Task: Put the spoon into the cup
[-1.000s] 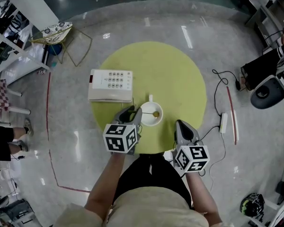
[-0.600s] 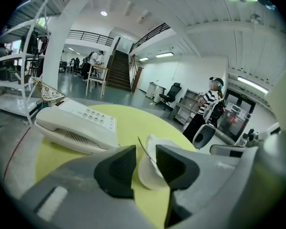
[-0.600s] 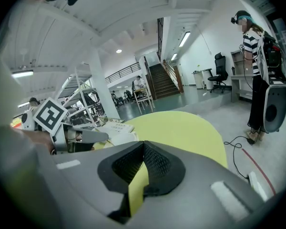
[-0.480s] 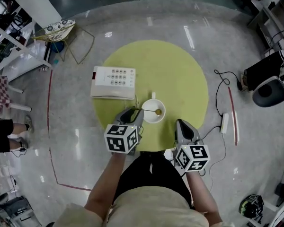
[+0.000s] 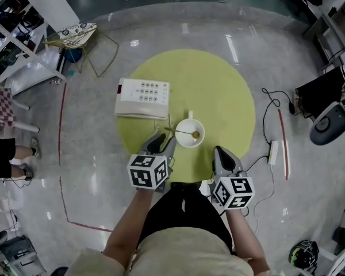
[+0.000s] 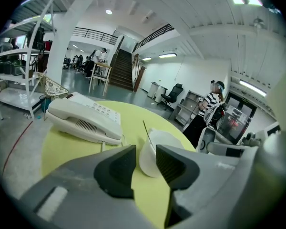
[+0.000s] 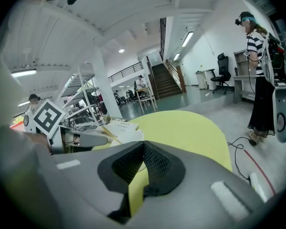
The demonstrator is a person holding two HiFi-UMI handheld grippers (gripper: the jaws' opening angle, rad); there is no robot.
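White china, the cup [image 5: 190,133] stands on the yellow-green table [image 5: 218,85] with the spoon [image 5: 181,132] already in it. The spoon's bowl is down inside and its thin handle slants out over the rim on the side of the left gripper [image 5: 163,144]. That gripper's jaws have just been opening and now stand spread, nothing between the pads. The cup lies straight ahead, just past their tips. The right gripper [image 5: 221,152], jaws pressed together on nothing, sits farther off by the table's edge. I'd judge the left one need only draw clear without snagging the handle.
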